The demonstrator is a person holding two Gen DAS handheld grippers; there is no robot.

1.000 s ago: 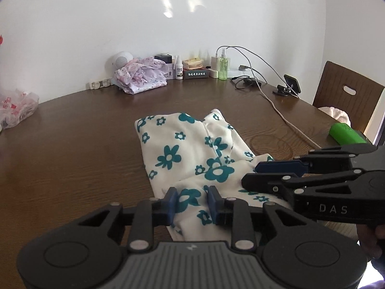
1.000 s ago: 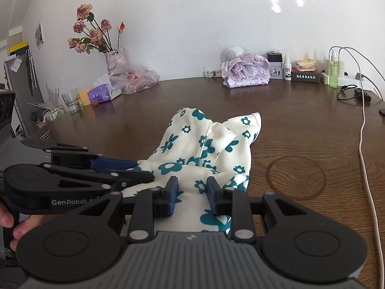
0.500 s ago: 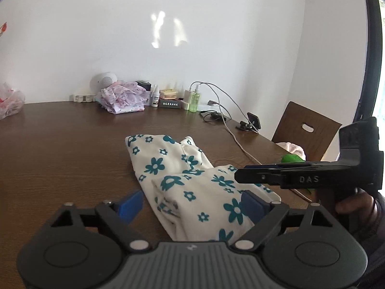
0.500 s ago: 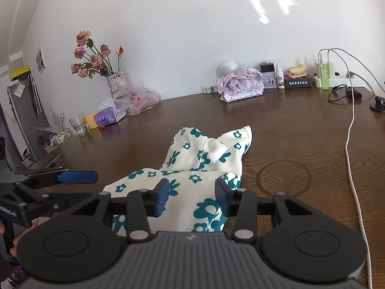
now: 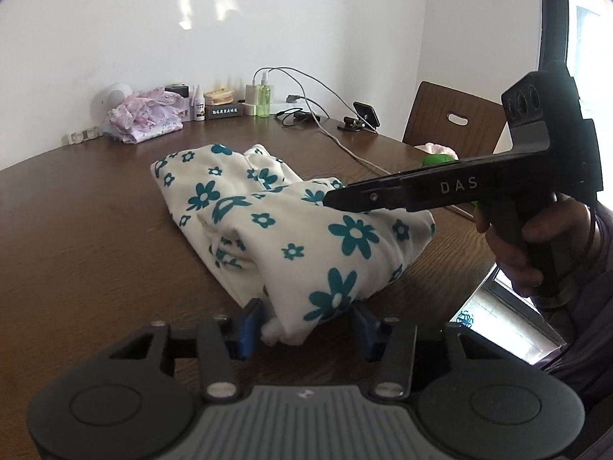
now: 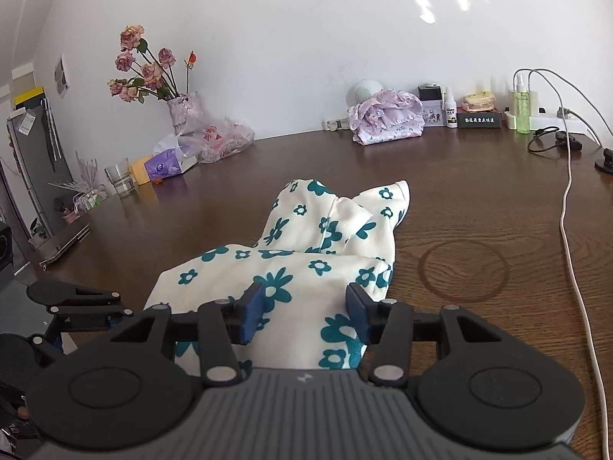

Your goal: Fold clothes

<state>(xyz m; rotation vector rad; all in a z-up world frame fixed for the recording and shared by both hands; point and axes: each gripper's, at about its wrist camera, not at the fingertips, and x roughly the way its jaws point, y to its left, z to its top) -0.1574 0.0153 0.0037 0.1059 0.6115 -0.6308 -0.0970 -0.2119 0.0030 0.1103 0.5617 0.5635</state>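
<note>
A: Where was the garment point(image 5: 291, 226)?
B: On the table point(image 5: 84, 237), its near end between the closing left gripper point(image 5: 306, 324).
A: The right gripper point(image 6: 304, 312)?
B: Opening astride cloth; only the left view showed the hand point(image 5: 525, 241) gripping its handle.

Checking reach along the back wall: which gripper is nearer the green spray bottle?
Right. The right gripper sits on the garment's side toward the green spray bottle; the left gripper, jaws closing around the garment, sits on its far side.
</note>
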